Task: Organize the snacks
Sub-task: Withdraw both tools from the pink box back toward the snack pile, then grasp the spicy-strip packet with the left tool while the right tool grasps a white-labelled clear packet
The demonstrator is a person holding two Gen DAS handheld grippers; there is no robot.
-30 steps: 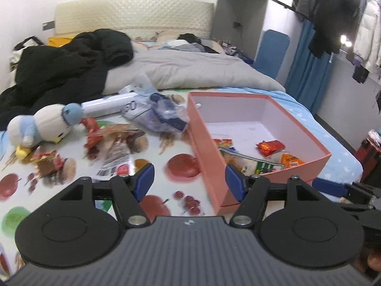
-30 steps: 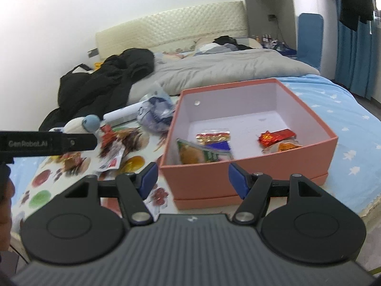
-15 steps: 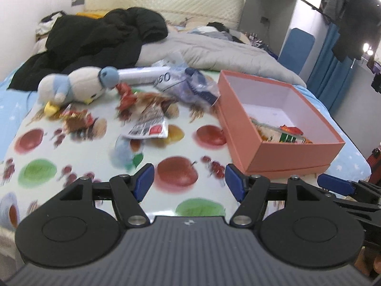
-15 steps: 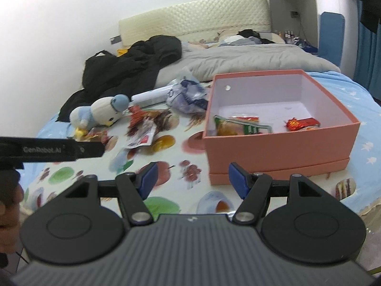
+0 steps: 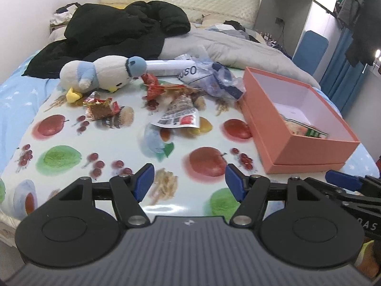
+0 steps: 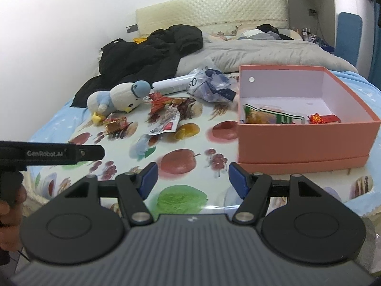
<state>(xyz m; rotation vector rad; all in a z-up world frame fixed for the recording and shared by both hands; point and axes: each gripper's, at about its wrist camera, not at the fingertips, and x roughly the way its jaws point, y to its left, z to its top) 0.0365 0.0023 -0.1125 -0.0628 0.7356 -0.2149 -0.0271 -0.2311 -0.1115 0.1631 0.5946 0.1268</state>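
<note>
The fruit-print mat [image 5: 59, 128] is glossy plastic, light bouncing off its near edge. The box [image 6: 302, 140] on the right looks like matt orange card with a smooth pale lining. Snack packs [image 5: 181, 116] are shiny crinkly foil and film, and so is the red wrapper [image 6: 321, 118] in the box. The plush [image 5: 102, 75] on the left is soft fuzzy fabric. At the far side, the black jacket [image 5: 114, 28] is matt cloth and the headboard [image 6: 214, 12] is quilted, slightly sheeny. The clear bag [image 5: 214, 81] is thin wrinkled plastic. Both grippers are matt black plastic with ribbed tops, blue pads [image 5: 142, 182] and small metal pins [image 6: 139, 216].
</note>
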